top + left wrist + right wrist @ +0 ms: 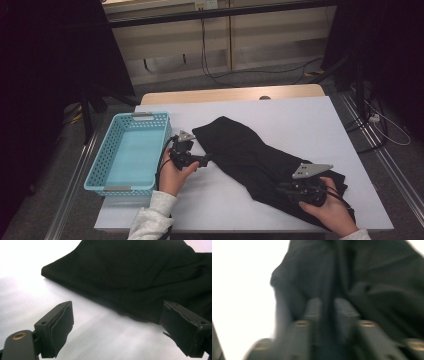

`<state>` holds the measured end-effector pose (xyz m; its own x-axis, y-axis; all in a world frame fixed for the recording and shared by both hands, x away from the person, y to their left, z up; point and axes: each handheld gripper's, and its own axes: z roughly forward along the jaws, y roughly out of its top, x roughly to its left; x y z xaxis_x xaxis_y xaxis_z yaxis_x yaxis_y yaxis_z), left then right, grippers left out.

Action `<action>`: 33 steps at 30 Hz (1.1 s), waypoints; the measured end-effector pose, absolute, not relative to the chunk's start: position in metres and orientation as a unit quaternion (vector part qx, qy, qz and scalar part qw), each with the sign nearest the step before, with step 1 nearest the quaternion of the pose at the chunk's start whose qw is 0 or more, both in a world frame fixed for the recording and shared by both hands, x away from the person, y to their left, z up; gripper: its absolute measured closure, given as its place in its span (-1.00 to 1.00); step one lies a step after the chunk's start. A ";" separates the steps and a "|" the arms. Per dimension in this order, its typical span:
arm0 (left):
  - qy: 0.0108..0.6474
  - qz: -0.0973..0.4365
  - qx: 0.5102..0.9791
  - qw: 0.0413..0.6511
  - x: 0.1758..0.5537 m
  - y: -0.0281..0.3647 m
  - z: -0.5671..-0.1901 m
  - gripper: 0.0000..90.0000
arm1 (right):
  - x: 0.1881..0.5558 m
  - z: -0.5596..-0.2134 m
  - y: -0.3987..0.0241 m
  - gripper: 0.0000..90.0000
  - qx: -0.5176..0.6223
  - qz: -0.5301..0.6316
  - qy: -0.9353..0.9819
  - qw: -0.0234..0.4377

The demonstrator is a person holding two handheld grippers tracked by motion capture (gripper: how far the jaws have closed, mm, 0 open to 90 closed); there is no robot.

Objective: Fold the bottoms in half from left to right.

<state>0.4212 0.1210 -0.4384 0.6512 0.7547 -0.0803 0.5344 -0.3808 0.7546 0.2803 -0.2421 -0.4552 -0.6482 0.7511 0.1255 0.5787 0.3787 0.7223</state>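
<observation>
A black garment lies spread diagonally across the white table. My left gripper rests at the garment's left edge, beside the basket. In the left gripper view its jaws stand wide open with bare table between them and the folded edge of the garment just ahead. My right gripper lies over the garment's near right end. The right gripper view is blurred: the two pads stand close together over the dark cloth, and I cannot tell whether cloth is pinched between them.
A light blue plastic basket stands at the table's left edge, with nothing in it. Bare white table lies beyond and to the right of the garment. Cables run over the floor behind the table, and dark curtains hang on both sides.
</observation>
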 end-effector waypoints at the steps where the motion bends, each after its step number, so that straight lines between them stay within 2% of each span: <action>1: 0.394 0.141 0.818 0.395 0.421 0.121 -0.438 -0.74 | 0.282 -0.452 -0.247 0.45 0.409 0.389 0.816 0.122; 3: 0.393 0.142 0.818 0.395 0.421 0.120 -0.438 -0.74 | 0.288 -0.443 -0.259 0.40 0.421 0.401 0.801 0.145; 7: 0.390 0.139 0.822 0.391 0.422 0.118 -0.440 -0.74 | 0.306 -0.437 -0.281 0.43 0.456 0.395 0.775 0.189; 13: 0.392 0.138 0.821 0.392 0.423 0.117 -0.441 -0.73 | 0.328 -0.461 -0.288 0.50 0.494 0.355 0.772 0.184; 14: 0.392 0.136 0.822 0.391 0.423 0.118 -0.441 -0.74 | 0.328 -0.463 -0.288 0.70 0.493 0.358 0.771 0.184; 15: 0.392 0.136 0.822 0.389 0.424 0.119 -0.441 -0.74 | 0.329 -0.462 -0.289 0.98 0.489 0.359 0.774 0.179; 16: 0.392 0.136 0.822 0.389 0.423 0.119 -0.441 -0.73 | 0.328 -0.459 -0.290 0.99 0.488 0.364 0.774 0.176; 22: 0.389 0.139 0.823 0.391 0.423 0.117 -0.441 -0.73 | 0.334 -0.443 -0.297 1.00 0.483 0.371 0.763 0.217; 26: 0.394 0.136 0.820 0.392 0.425 0.119 -0.441 -0.74 | 0.342 -0.451 -0.299 0.99 0.488 0.353 0.764 0.231; 29: 0.395 0.136 0.822 0.388 0.427 0.120 -0.444 -0.74 | 0.344 -0.461 -0.302 0.96 0.498 0.345 0.764 0.223; 30: 0.396 0.136 0.820 0.391 0.427 0.120 -0.445 -0.74 | 0.344 -0.462 -0.302 0.94 0.501 0.344 0.762 0.223; 32: 0.394 0.132 0.822 0.389 0.427 0.120 -0.444 -0.74 | 0.344 -0.463 -0.303 0.64 0.506 0.340 0.757 0.236; 33: 0.396 0.135 0.820 0.391 0.427 0.120 -0.444 -0.74 | 0.343 -0.461 -0.303 0.64 0.506 0.341 0.756 0.239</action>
